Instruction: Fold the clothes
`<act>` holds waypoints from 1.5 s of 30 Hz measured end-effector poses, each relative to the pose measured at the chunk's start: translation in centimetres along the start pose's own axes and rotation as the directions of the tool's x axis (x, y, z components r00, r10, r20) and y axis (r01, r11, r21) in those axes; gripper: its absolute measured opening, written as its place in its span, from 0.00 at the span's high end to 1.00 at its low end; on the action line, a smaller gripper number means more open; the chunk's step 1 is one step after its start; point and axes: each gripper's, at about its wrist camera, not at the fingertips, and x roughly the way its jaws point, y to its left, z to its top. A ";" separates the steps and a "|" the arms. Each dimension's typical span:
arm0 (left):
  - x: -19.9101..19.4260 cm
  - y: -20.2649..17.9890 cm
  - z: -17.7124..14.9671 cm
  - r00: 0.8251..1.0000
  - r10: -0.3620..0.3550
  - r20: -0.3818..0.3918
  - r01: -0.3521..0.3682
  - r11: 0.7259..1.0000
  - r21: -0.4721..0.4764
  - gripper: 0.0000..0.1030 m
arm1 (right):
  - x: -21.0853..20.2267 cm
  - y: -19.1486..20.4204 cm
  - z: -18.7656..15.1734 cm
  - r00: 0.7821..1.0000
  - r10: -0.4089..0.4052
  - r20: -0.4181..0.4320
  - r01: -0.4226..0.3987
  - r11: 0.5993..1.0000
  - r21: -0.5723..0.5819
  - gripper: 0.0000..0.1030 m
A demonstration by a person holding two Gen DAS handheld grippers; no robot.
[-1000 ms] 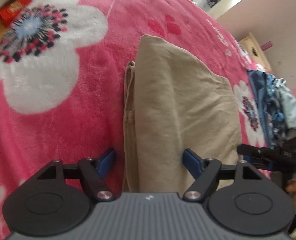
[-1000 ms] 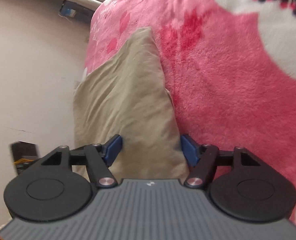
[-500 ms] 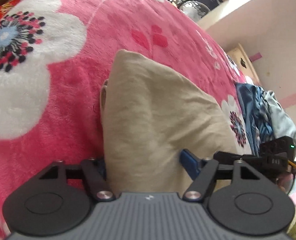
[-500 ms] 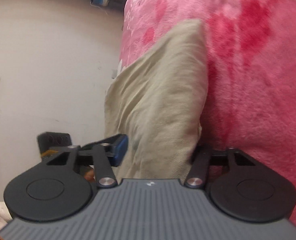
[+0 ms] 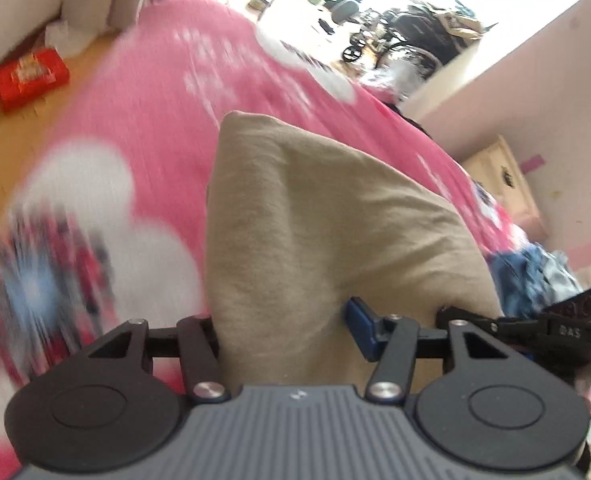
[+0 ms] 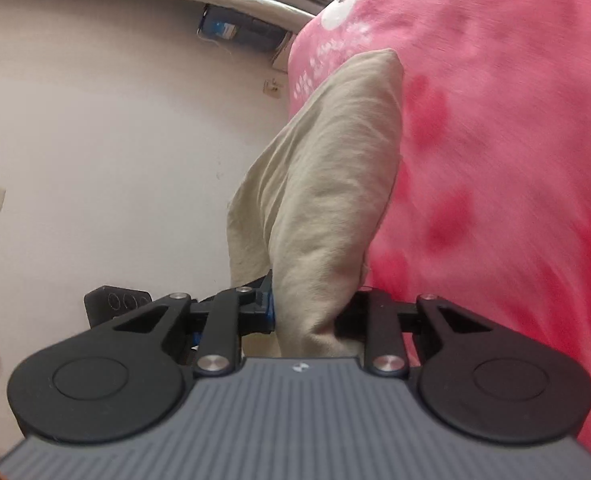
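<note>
While closing on opposite corners of the folded beige cotton garment (image 5: pixel 315 220), lifted off the fuzzy pink flowered bed blanket (image 5: pixel 143 120): left gripper (image 5: pixel 283 330) half-spread, right gripper (image 6: pixel 307 312) narrow, cloth bunched between both sets of fingers. Could slip from the looser left pinch and unfold. Left gripper's near finger buried under fabric; blanket motion-blurred.

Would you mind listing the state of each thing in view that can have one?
Beige garment: folded, near end raised off the bed, gripped at both sides.
Left hand-held gripper: jaws closing, garment between them.
Right hand-held gripper: jaws closing, pinching bunched garment.
Pink floral blanket: spread flat over the bed.
Blue clothes: crumpled heap, unfolded.
Red box: lying on the floor; open or shut unclear.
</note>
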 end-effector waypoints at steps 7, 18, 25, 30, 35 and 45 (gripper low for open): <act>2.4 2.5 13.4 0.991 0.121 0.055 -0.123 0.992 0.032 0.44 | 7.8 2.0 8.4 0.996 0.044 0.072 -0.051 0.993 0.104 0.78; 6.4 11.3 16.6 0.967 0.221 0.124 -0.206 0.971 -0.124 0.21 | 14.8 -2.8 14.1 0.972 -0.124 0.201 0.110 0.991 0.078 0.52; -2.0 10.1 14.8 0.926 0.181 0.331 -0.196 0.980 0.012 0.23 | 8.1 2.2 15.3 0.922 -0.163 0.352 0.206 0.975 -0.088 0.40; -0.3 1.5 7.6 0.931 0.136 0.338 -0.306 0.795 0.524 0.23 | 10.2 8.3 15.5 0.905 -0.233 0.355 0.377 0.828 -0.416 0.56; 7.5 0.9 3.4 0.901 0.358 0.245 -0.421 0.583 0.695 0.22 | 16.8 5.9 13.9 0.821 -0.490 0.292 0.566 0.642 -0.517 0.61; 3.9 2.0 3.0 0.917 0.350 0.189 -0.395 0.741 0.543 0.23 | 8.6 9.1 3.1 0.888 -0.368 0.275 0.458 0.659 -0.597 0.61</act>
